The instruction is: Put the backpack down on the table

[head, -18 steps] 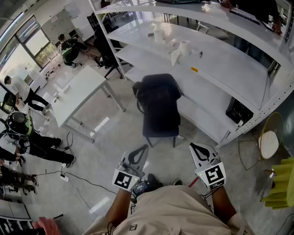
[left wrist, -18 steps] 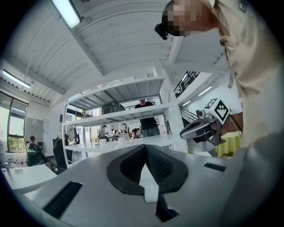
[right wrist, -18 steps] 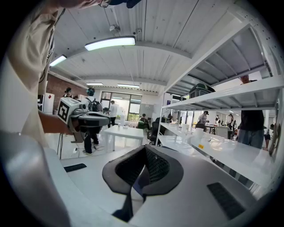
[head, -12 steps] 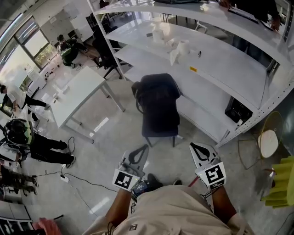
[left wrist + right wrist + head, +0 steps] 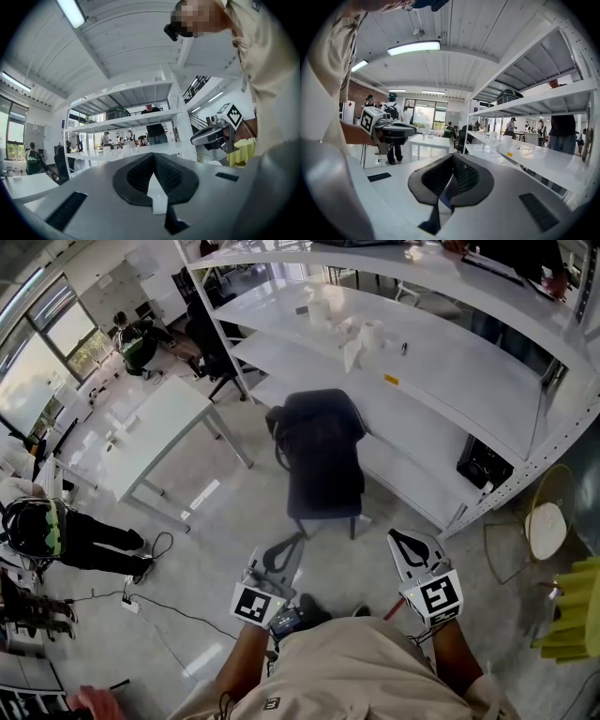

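A dark backpack [image 5: 319,451] rests on a chair in front of me, its strap hanging off the left side. It sits on the floor side of the white shelving, well ahead of both grippers. My left gripper [image 5: 283,552] is low in the head view, shut and empty. My right gripper [image 5: 409,547] is beside it, also shut with nothing between its jaws. The left gripper view shows its own closed jaws [image 5: 153,164] and the right gripper [image 5: 212,135] off to the side. The right gripper view shows closed jaws [image 5: 452,172] and the left gripper [image 5: 393,129].
A white table [image 5: 155,423] stands to the left of the chair. A long white shelving unit [image 5: 441,381] runs along the right, with rolls and small items on it. People stand and sit at the far left. A yellow object [image 5: 572,615] and a round stool [image 5: 548,531] are at right.
Both grippers have stayed where they were. The people at the far left have shifted, and the view has drifted slightly.
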{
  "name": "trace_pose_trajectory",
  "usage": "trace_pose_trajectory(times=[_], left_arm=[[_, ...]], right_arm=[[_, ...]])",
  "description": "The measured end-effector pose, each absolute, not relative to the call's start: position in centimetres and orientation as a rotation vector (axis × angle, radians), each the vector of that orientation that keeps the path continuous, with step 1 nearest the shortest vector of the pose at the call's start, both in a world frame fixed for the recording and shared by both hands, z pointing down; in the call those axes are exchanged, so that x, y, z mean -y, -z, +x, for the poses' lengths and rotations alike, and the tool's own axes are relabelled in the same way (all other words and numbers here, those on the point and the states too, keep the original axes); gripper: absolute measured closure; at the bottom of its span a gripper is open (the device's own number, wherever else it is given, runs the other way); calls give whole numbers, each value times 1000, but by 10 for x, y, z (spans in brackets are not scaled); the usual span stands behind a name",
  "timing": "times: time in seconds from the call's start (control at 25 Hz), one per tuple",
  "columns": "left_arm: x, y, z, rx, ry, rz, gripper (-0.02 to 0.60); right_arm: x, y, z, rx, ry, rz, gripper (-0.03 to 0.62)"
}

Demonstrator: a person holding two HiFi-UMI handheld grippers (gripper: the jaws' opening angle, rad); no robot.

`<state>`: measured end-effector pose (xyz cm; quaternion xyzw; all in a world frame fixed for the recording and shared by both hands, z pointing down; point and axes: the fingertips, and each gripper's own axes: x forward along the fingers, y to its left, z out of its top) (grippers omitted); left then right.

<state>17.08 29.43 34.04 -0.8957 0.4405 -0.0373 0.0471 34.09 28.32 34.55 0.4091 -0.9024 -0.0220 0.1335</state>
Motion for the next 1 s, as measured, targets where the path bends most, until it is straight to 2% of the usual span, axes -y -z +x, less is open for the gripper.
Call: trace_pose_trajectory(times=[0.52,1.0], left_arm=[[-294,-347,157,-1360,109,-2735,568],[-273,-351,114,-1344,92,-2767,568]], right_arm=[[-280,-344,330,2629,40,1216,568],[-263,-348,292,2596,14,1259,568]])
